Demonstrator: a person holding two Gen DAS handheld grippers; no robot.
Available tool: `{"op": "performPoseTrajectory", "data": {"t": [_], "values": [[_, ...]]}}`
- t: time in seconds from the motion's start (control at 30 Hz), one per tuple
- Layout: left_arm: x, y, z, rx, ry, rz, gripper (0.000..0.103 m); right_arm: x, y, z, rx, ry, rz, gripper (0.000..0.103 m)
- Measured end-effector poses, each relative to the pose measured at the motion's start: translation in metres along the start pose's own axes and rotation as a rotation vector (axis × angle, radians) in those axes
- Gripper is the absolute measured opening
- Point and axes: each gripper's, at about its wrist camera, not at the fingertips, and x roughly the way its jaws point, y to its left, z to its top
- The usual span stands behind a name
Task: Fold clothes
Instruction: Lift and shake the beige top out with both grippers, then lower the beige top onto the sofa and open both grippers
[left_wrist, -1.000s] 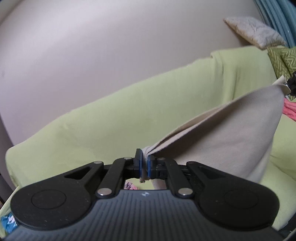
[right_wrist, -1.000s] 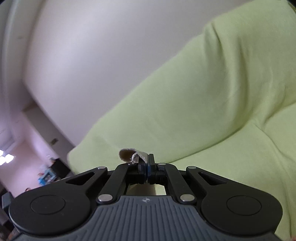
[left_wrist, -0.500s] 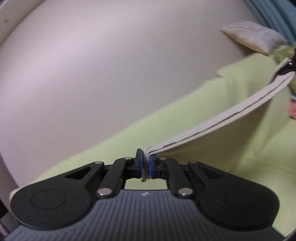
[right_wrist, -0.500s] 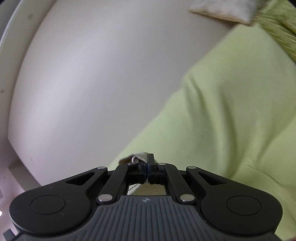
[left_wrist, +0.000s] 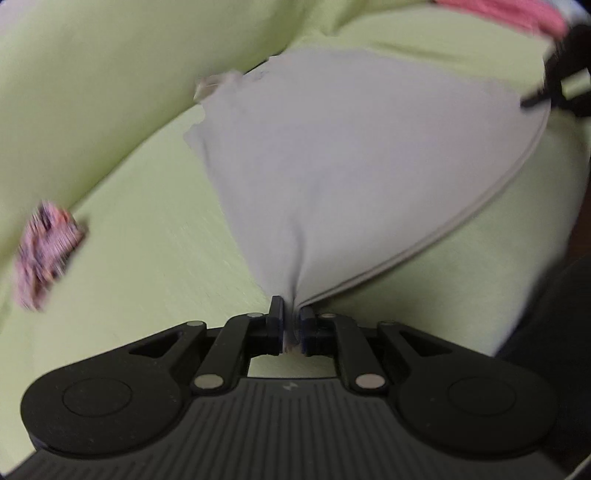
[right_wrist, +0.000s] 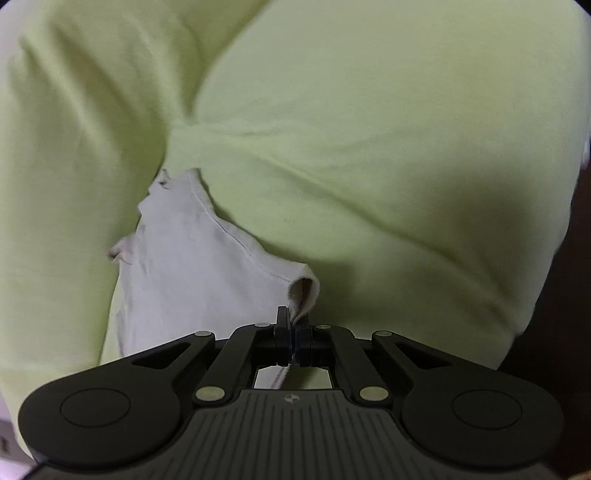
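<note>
So the beige garment (left_wrist: 354, 155) is spread out over the seat of the lime-green sofa (left_wrist: 140, 229), stretched between the two grippers. The left gripper (left_wrist: 291, 317) has one corner bunched between its jaws, and those jaws are opening, a narrow gap with cloth still in it. The right gripper (right_wrist: 294, 328) is clamped tight on the opposite hemmed corner, cloth poking out just past the pads. A blurry pink patterned thing (left_wrist: 44, 254) sits on the sofa, left of the garment, well apart from it.
</note>
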Motion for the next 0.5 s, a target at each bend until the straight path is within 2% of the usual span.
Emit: {"op": "performPoseTrajectory", "data": {"t": [0.07, 0.13, 0.2, 0.37, 0.5], "values": [[-0.01, 0.02, -0.011, -0.112, -0.002, -0.1, 0.017, -0.007, -0.002, 0.001, -0.06, -0.012, -0.007, 0.002], [-0.02, 0.043, -0.021, -0.222, -0.008, -0.19, 0.036, -0.013, -0.004, 0.0, -0.086, -0.017, -0.015, 0.015], [-0.023, 0.056, -0.033, -0.338, -0.011, -0.24, 0.039, -0.018, -0.008, 0.0, -0.074, -0.018, -0.023, 0.028], [-0.012, 0.09, -0.051, -0.748, 0.015, -0.386, 0.043, -0.009, -0.017, -0.005, -0.033, -0.017, 0.044, 0.043], [0.024, 0.099, -0.069, -1.064, 0.03, -0.54, 0.042, -0.011, -0.022, -0.005, 0.012, -0.011, 0.093, 0.044]]}}
